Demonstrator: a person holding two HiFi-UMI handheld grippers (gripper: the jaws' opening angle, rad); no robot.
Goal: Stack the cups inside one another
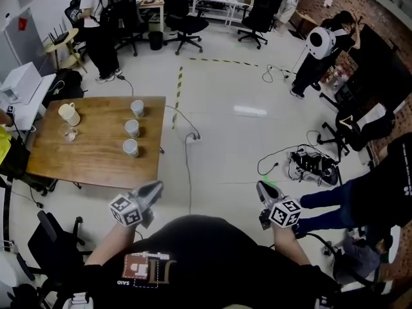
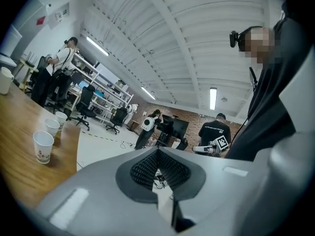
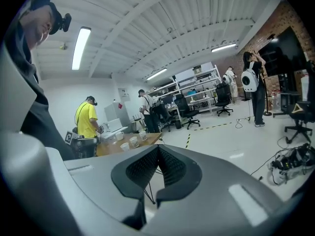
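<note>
Three white paper cups stand apart in a row near the right edge of the wooden table point(image 1: 90, 156): the far cup point(image 1: 137, 108), the middle cup point(image 1: 132, 128) and the near cup point(image 1: 131, 148). The left gripper view shows the near cup point(image 2: 43, 146) closest, with the middle cup point(image 2: 51, 127) and the far cup point(image 2: 61, 118) behind it. The same cups look small and distant in the right gripper view, near cup point(image 3: 124, 146). My left gripper point(image 1: 155, 187) is shut and empty, off the table's near right corner. My right gripper point(image 1: 261, 187) is shut and empty, over the floor further right.
A cream mug point(image 1: 69, 114) and a clear glass point(image 1: 68, 132) stand on the table's left part. A black chair point(image 1: 55, 237) sits by the near left corner. Cables point(image 1: 187, 140) trail across the floor. A person in yellow point(image 3: 87, 122) stands beside the table, and others work further back.
</note>
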